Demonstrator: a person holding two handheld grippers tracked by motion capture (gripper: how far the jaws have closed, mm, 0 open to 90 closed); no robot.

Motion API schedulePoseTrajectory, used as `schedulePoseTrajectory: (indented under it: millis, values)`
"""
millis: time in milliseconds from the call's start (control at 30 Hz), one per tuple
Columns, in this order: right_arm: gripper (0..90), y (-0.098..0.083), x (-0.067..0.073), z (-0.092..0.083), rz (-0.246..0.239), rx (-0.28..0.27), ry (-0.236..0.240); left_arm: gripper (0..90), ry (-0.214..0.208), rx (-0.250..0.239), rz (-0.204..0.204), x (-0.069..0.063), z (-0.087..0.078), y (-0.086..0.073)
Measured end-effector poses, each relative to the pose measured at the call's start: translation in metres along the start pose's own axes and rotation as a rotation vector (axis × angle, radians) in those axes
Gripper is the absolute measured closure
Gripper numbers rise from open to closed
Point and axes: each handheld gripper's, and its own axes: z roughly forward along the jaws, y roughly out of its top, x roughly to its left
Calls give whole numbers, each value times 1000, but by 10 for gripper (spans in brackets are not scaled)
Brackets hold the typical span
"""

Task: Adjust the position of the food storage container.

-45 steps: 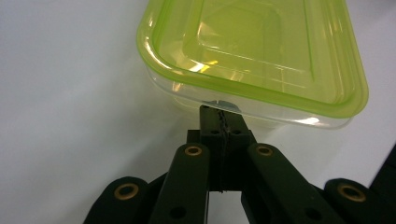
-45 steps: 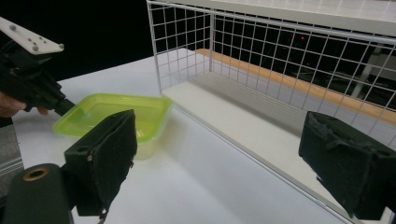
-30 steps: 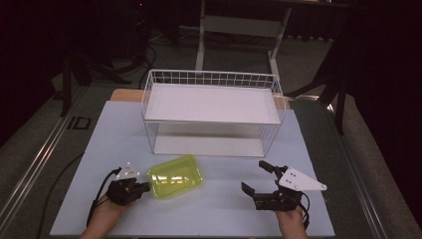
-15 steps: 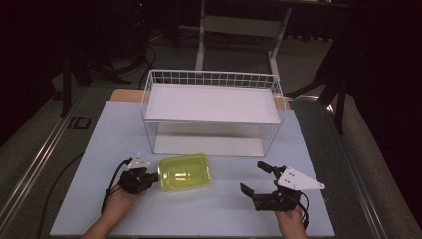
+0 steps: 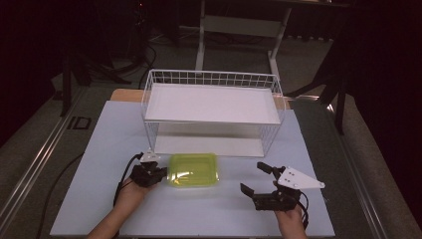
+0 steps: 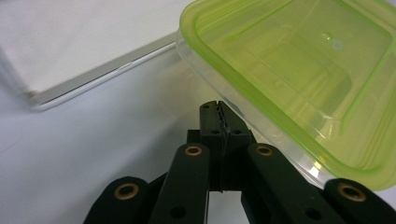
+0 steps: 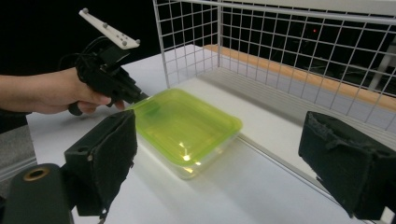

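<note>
We see the see-through plastic box with a green lid (image 5: 193,170) on the white table (image 5: 99,149) before the white wire basket (image 5: 211,99). Our left gripper (image 5: 149,172) pinches its rim; the right gripper (image 5: 259,179) gapes wide. It looks light and slippery.

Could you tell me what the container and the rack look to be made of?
Container: likely plastic, a translucent yellow-green lid on a clear base, glossy with light glints. Rack: thin white wire grid, probably coated metal, with flat matte white shelves.
</note>
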Motion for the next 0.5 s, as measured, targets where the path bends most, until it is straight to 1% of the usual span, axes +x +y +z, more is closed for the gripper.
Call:
schedulePoseTrajectory:
  millis: [67,100,133,200,267,333,400,433,500]
  values:
    - [116,0,0,0,-2,4,-4,900,-5,2,9,-3,6,3]
    - [116,-1,0,1,-2,6,-5,900,-2,6,7,-4,10,5]
    - [116,-1,0,1,-3,8,-5,900,-11,11,4,-4,13,7]
    - [116,-1,0,1,-5,8,-11,900,-13,10,10,-7,18,11]
    - [116,-1,0,0,-5,9,-11,900,-24,12,17,-9,22,14]
    - [116,-1,-1,0,-7,10,-14,900,-21,17,27,-12,25,17]
    - [116,-2,-1,0,-7,12,-17,900,-27,18,28,-14,28,19]
    - [116,-2,-1,0,-9,14,-16,900,-27,17,36,-15,29,19]
    - [116,-2,-1,1,-13,19,-25,900,-35,16,32,-18,31,20]
